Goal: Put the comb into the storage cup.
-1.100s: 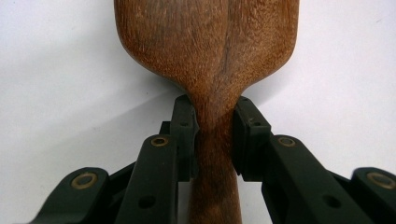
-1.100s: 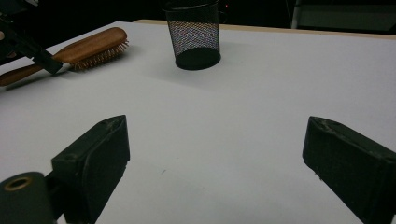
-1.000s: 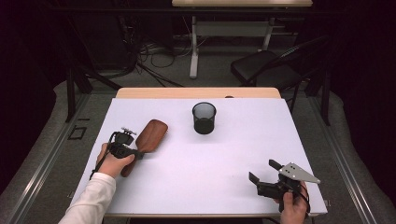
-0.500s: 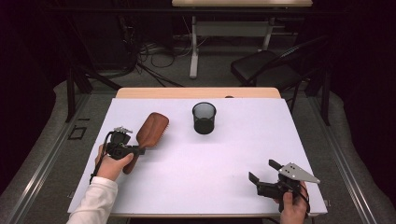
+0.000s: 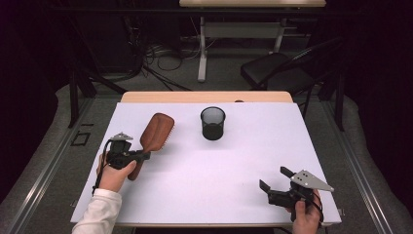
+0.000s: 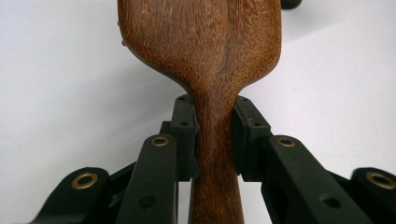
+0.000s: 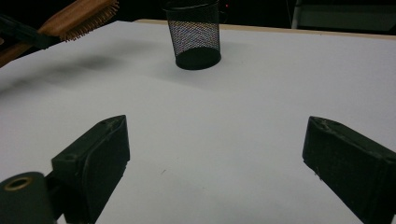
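White tabletop (image 5: 219, 175) fills the middle of a dark room, w/ cables and a black chair (image 5: 277, 73) on the grey floor behind. At far left the left gripper (image 5: 142, 157) is clamped on the narrow handle of a brown wooden paddle hairbrush (image 5: 156, 132) — in the left gripper view both pads press the neck just below the wide head (image 6: 201, 42), one from each side. Brush slants away from the hand toward the table's far side, and the right gripper view shows it lifted clear of the surface, bristles down, shadow beneath. Right of the brush head, near the far edge, a black wire-mesh pencil cup (image 5: 213, 123) stands upright, apart from the brush. At the near right corner the right gripper (image 5: 276, 180) sits low over the table — jaws spread wide, nothing btw them.
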The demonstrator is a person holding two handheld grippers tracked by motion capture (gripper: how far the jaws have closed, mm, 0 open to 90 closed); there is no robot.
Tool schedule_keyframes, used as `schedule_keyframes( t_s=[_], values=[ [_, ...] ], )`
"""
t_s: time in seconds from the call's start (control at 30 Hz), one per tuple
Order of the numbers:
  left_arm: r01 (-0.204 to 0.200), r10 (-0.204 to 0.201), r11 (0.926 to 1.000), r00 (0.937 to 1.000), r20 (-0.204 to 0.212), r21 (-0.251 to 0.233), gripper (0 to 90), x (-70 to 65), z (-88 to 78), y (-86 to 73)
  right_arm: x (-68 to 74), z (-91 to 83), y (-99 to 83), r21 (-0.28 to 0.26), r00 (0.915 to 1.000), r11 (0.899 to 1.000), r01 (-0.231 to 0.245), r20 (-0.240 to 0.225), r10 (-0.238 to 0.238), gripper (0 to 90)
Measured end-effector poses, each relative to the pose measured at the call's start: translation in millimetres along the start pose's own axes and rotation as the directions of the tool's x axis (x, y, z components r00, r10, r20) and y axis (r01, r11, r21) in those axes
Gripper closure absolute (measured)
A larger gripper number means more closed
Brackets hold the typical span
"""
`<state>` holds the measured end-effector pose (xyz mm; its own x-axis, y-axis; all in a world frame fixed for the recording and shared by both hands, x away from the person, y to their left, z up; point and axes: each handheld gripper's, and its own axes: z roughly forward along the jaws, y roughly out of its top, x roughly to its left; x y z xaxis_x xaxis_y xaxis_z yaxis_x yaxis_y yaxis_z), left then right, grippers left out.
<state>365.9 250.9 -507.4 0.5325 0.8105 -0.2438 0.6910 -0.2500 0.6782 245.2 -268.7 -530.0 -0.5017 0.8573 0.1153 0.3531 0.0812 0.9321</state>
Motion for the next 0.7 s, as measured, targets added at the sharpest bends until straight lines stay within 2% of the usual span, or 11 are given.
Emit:
schedule_keyframes(
  t_s=[0.1,0.3,0.43,0.7],
  values=[
    [0.003,-0.003,0.9995,1.0,0.006,-0.03,73.2,-0.7,-2.7,-0.9,0.0,0.0,0.0,0.0,1.0,1.0,0.0,-0.001,0.0,7.2],
    [0.03,-0.026,0.9966,0.9978,0.062,-0.076,73.2,2.6,-7.9,-3.0,-0.4,-0.2,0.3,-0.004,1.0,1.0,0.001,0.002,-0.001,7.2],
    [0.025,-0.017,0.994,0.9969,0.077,-0.107,73.2,2.5,-12.0,-3.9,-0.7,-0.2,0.3,-0.001,1.0,1.0,0.007,0.003,-0.007,7.2],
    [-0.002,0.013,0.9875,0.9975,0.07,-0.157,73.3,-2.6,-19.1,-5.5,-0.3,-0.1,0.3,-0.004,1.0,1.0,0.003,0.002,-0.003,7.2]
  ],
)
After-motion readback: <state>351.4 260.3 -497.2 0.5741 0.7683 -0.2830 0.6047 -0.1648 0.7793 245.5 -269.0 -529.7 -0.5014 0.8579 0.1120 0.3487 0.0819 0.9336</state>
